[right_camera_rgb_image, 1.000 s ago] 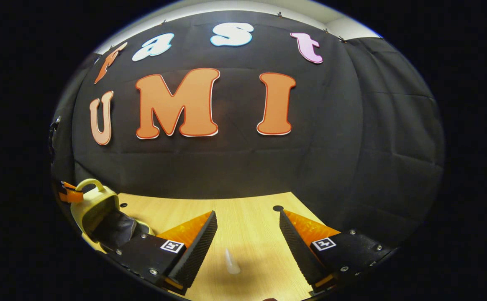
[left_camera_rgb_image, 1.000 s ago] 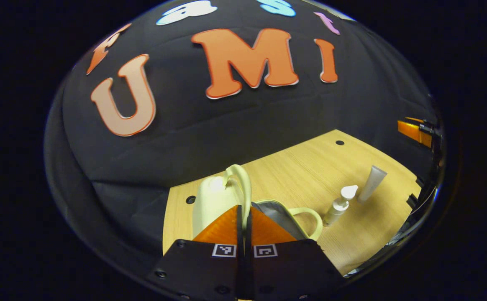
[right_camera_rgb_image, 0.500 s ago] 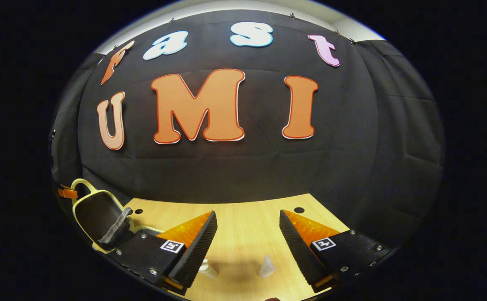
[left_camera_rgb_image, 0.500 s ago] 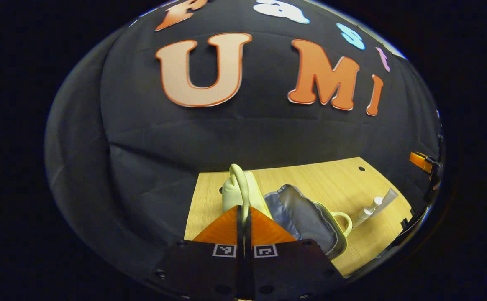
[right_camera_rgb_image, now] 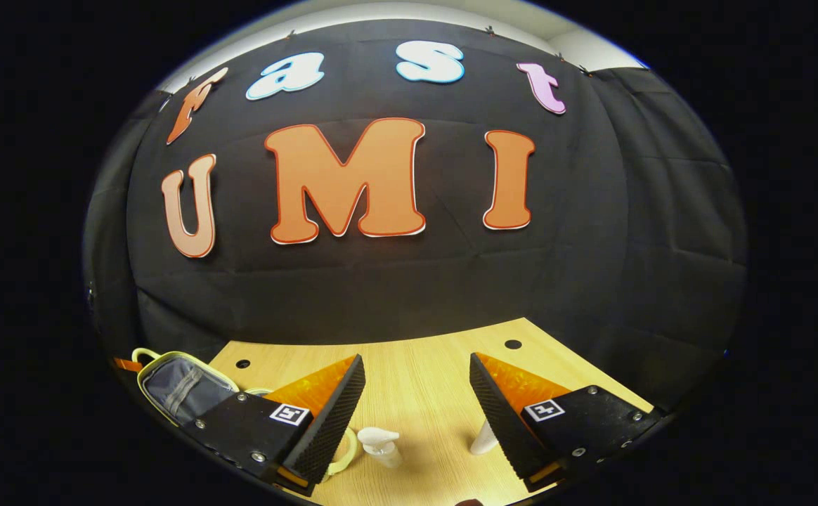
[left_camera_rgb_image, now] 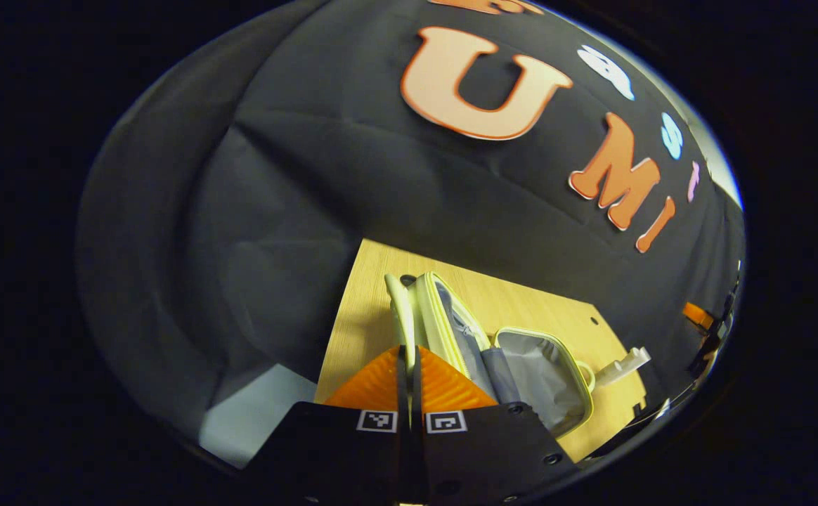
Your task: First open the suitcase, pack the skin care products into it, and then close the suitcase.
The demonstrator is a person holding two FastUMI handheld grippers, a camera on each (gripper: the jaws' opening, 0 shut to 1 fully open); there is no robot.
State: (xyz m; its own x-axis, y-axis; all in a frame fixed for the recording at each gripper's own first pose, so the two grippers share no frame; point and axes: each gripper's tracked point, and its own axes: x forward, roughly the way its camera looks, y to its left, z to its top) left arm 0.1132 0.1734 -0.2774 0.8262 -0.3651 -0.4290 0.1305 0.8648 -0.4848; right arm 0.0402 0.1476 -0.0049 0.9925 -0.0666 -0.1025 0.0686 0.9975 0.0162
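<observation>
A small pale yellow suitcase lies open on the wooden table (left_camera_rgb_image: 360,316). In the left gripper view its lid (left_camera_rgb_image: 444,323) stands nearly upright and its grey-lined base (left_camera_rgb_image: 542,379) lies flat to the right. My left gripper (left_camera_rgb_image: 409,358) is shut on the lid's handle (left_camera_rgb_image: 402,316). A white pump bottle (left_camera_rgb_image: 623,365) lies beyond the base. In the right gripper view my right gripper (right_camera_rgb_image: 416,407) hangs open above the table. The pump bottle (right_camera_rgb_image: 381,444) sits between its fingers, and a white tube (right_camera_rgb_image: 485,439) stands partly behind the right finger. The lid's lining (right_camera_rgb_image: 184,386) shows at the left.
The booth's black cloth wall (right_camera_rgb_image: 409,281) closes the table's far side. Small round holes (right_camera_rgb_image: 513,344) mark the tabletop near its back edge. The table's left edge (left_camera_rgb_image: 339,330) runs close beside the suitcase lid, with pale floor (left_camera_rgb_image: 247,414) below.
The left gripper has swung the lid up and back by its handle, so the suitcase stands wider open. In the right gripper view the bottle and tube have come between the fingers.
</observation>
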